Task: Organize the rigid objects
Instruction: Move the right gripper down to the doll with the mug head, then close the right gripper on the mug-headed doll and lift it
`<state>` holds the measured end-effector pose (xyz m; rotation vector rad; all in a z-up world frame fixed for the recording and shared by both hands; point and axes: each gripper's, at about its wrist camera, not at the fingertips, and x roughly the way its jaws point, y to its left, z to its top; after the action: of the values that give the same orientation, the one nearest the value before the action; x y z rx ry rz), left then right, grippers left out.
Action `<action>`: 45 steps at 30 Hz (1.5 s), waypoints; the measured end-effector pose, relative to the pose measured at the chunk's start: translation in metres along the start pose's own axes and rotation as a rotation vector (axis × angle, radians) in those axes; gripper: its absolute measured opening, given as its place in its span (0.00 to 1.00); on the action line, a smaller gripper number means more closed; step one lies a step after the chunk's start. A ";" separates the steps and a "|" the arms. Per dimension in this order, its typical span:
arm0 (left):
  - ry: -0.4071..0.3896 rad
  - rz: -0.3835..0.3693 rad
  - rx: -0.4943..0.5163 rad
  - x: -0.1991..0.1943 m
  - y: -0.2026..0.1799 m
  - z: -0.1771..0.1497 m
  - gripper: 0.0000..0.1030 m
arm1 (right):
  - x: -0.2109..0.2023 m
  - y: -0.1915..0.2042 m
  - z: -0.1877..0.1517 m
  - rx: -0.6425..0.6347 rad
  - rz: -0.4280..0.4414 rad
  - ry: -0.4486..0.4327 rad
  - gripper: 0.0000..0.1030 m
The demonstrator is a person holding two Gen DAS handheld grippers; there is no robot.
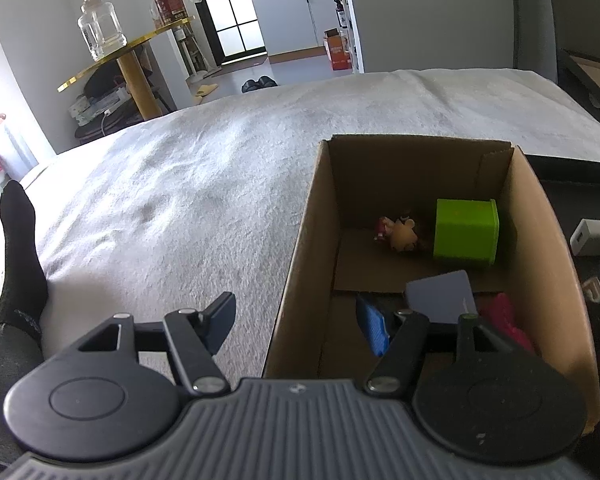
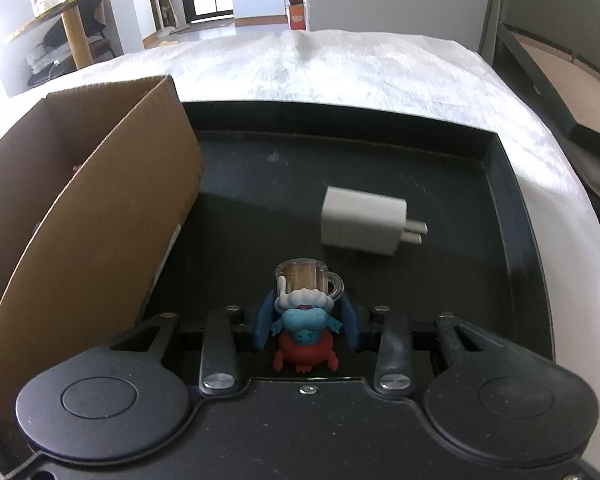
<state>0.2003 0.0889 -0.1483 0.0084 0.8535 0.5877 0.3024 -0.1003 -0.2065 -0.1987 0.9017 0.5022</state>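
Already in the box: I am counting a green cube-shaped container (image 1: 466, 238), a small cartoon figurine (image 1: 400, 234), a grey-blue flat card-like item (image 1: 442, 296) and something pink (image 1: 504, 320) lying on the floor of the cardboard box (image 1: 296, 256). I am judging those as sorted.

Still in the tray: a white wall charger (image 2: 362, 220) is lying on its side near the middle of the black tray (image 2: 500, 152), prongs pointing toward the tray's right wall.

In hand: I am gripping a small toy figurine (image 2: 306, 320), a blue creature on a red base with a clear mug on top, at the near edge of the tray. It is sitting between the blue pads, and the right gripper (image 2: 306, 326) is clenching its jaws on the toy's sides.

Left side: the left gripper (image 1: 300, 326) is holding its jaws released and empty, straddling the box's left wall, one pad over the bed (image 1: 180, 184) and the other inside the box near its near end.

Layout: the box is standing just beside the tray's left edge, both resting on the bed.

Progress: I am reckoning the job well past halfway, with two pieces outstanding.

Remaining: I am expecting to carry the toy over the box wall, then fetch the charger.
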 end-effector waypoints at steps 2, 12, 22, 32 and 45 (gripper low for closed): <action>0.001 -0.004 -0.001 0.000 0.000 -0.001 0.63 | -0.005 0.000 -0.005 0.004 -0.004 0.010 0.35; 0.010 -0.015 0.005 0.000 -0.002 -0.006 0.63 | -0.023 -0.006 -0.026 0.038 -0.030 0.049 0.35; 0.017 -0.016 -0.004 0.002 0.001 -0.007 0.63 | -0.028 -0.011 -0.041 0.068 -0.038 0.039 0.57; 0.024 -0.023 0.001 0.006 -0.002 -0.008 0.63 | -0.027 -0.009 -0.043 0.086 -0.059 0.032 0.60; 0.032 -0.030 0.017 0.005 -0.004 -0.013 0.63 | -0.037 -0.007 -0.036 0.074 -0.050 0.029 0.37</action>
<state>0.1962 0.0851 -0.1615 0.0013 0.8886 0.5533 0.2617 -0.1325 -0.1998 -0.1612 0.9397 0.4199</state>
